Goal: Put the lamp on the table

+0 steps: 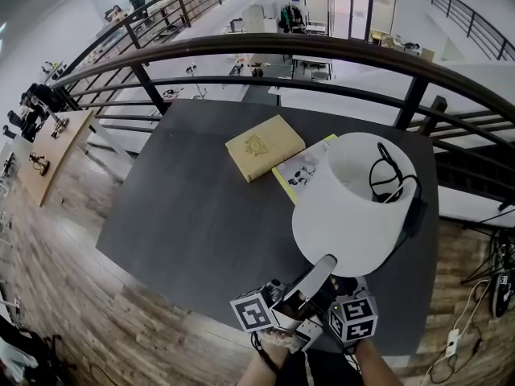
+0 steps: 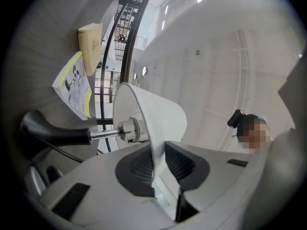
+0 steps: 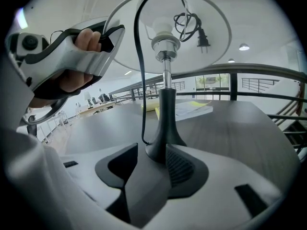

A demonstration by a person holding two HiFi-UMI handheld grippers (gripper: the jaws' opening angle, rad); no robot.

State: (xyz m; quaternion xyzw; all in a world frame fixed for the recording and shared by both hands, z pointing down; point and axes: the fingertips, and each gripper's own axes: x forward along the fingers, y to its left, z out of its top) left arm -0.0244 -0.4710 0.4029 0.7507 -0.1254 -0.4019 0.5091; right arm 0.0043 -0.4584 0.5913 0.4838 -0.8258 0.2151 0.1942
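The lamp has a white shade point(image 1: 354, 207) and a black stem point(image 2: 53, 133), and it is over the front right of the dark table point(image 1: 185, 207). Its cord and plug point(image 1: 390, 179) lie coiled inside the shade. My left gripper point(image 2: 159, 164) is open, with the thin rim of the shade point(image 2: 144, 114) between its jaws, close against one pad. My right gripper point(image 3: 152, 162) is shut on the lamp's flared black base point(image 3: 160, 147), with the stem upright above it. The head view shows only both marker cubes point(image 1: 256, 310) below the shade. Whether the base rests on the table is hidden.
A tan book point(image 1: 264, 145) and a yellow-edged booklet point(image 1: 302, 167) lie on the far right part of the table, just behind the lamp. A dark metal railing point(image 1: 322, 51) runs along the table's far side. Wood floor point(image 1: 56, 256) lies to the left.
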